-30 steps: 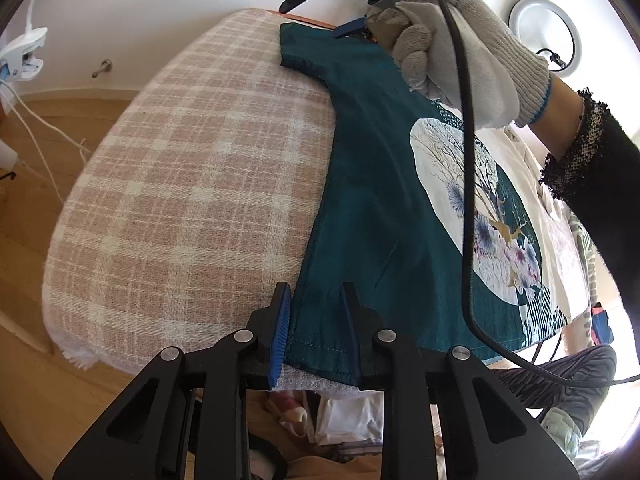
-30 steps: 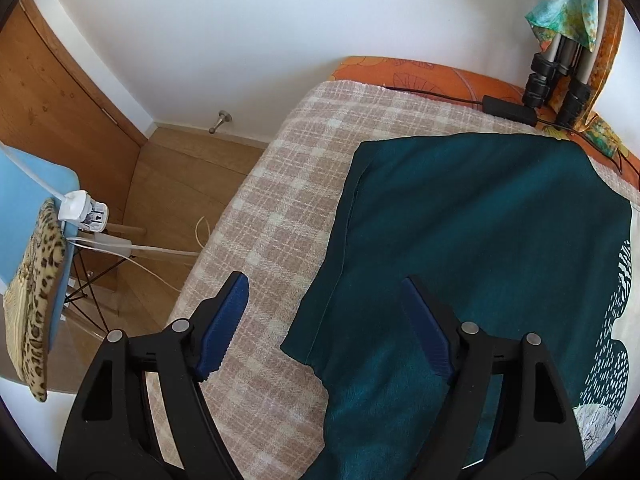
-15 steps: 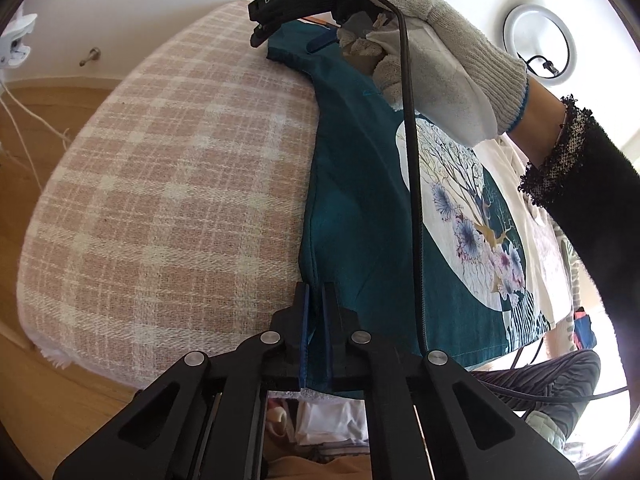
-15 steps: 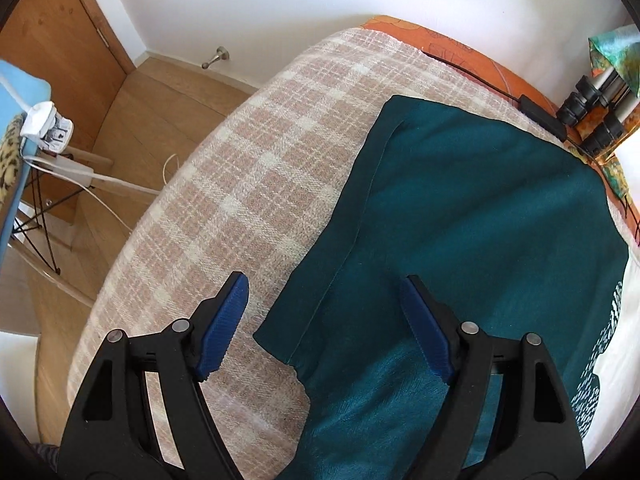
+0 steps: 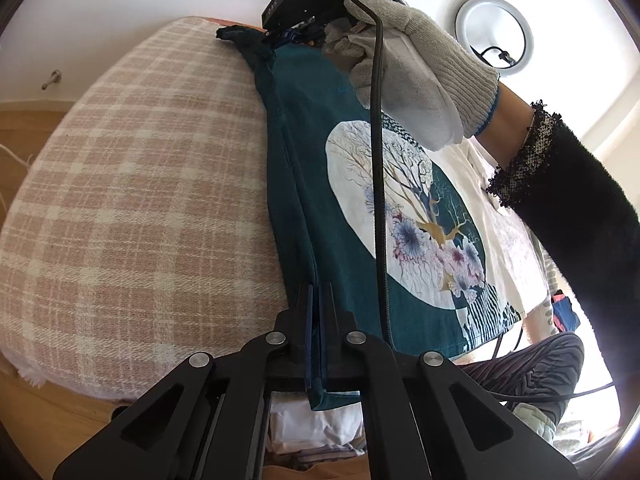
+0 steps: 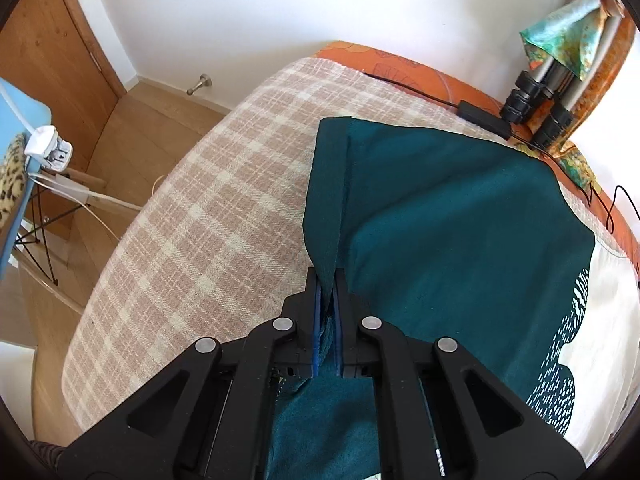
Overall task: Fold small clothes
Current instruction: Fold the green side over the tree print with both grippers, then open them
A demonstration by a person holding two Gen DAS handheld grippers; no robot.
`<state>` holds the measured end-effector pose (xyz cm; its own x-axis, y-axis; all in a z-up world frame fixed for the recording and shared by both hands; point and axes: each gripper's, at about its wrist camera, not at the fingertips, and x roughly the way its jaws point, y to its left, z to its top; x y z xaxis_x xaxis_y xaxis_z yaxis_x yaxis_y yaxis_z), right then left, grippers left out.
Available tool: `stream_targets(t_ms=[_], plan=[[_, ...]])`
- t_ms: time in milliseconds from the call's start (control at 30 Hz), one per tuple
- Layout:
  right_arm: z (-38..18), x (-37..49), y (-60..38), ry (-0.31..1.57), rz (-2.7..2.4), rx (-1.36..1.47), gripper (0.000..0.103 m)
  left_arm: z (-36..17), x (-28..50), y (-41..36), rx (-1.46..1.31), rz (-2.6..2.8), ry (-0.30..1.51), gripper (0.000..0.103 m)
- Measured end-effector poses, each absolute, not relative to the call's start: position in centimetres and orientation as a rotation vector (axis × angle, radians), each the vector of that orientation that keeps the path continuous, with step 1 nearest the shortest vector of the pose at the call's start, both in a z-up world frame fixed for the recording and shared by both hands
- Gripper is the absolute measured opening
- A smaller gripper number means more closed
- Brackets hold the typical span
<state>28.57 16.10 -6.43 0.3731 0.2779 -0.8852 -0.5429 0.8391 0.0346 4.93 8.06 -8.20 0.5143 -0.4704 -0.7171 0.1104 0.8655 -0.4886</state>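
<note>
A teal T-shirt [image 5: 320, 184] with a round white floral print lies on a pink plaid blanket [image 5: 140, 200]. My left gripper [image 5: 319, 292] is shut on the shirt's bottom hem at the near left corner. My right gripper [image 6: 328, 280] is shut on the teal T-shirt [image 6: 460, 240] at its sleeve edge and lifts the fabric into a ridge. In the left wrist view the right gripper [image 5: 288, 34] shows at the far end, held by a gloved hand [image 5: 416, 80].
The plaid blanket [image 6: 200, 208] covers a bed that drops off to a wooden floor [image 6: 132, 128] on the left. A tripod [image 6: 536, 104] and a black cable lie at the bed's far edge. A ring light [image 5: 494, 34] stands behind. White clothes [image 5: 500, 232] lie under the shirt.
Both grippers have closed on the shirt: the left on the hem, the right on the sleeve edge. The left side of the shirt is now pulled up off the blanket.
</note>
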Motion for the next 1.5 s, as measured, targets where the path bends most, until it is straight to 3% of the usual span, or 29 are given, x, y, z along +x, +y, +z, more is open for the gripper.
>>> stream_targets(t_ms=[333,700,767,800,833,1133,1300,1500], plan=[[-3.5,29.5,4.0,1.039,0.458,-0.076,0.006,-6.1,6.1,1.7,-0.331,-0.528,0.954,0.001],[-9.1,31.1,-4.5,1.127,0.313,-0.060,0.007,-7.6,7.5,-4.8,-0.263,-0.671,1.073,0.001],[-9.4,31.3,-4.5,1.141,0.258,-0.174,0.023,-7.7,7.4,-5.3,-0.228,-0.669,1.099,0.011],[-9.1,31.2,-4.6,1.119,0.238,-0.213,0.043,-7.5,7.2,-5.4,-0.214,-0.675,1.097,0.012],[-8.5,30.9,-4.6,1.086,0.241,-0.231,0.054,-7.2,7.0,-5.3,-0.205,-0.678,1.088,0.013],[-3.4,31.5,-1.9,0.925,0.462,-0.155,0.055,-5.9,6.7,-1.8,-0.211,-0.598,1.017,0.013],[-6.9,32.9,4.4,0.965,0.478,-0.310,0.055,-8.3,8.0,-2.0,-0.184,-0.521,1.124,0.013],[-10.1,34.4,6.3,0.995,0.450,-0.380,0.055,-9.0,7.9,-2.4,-0.148,-0.526,1.132,0.013]])
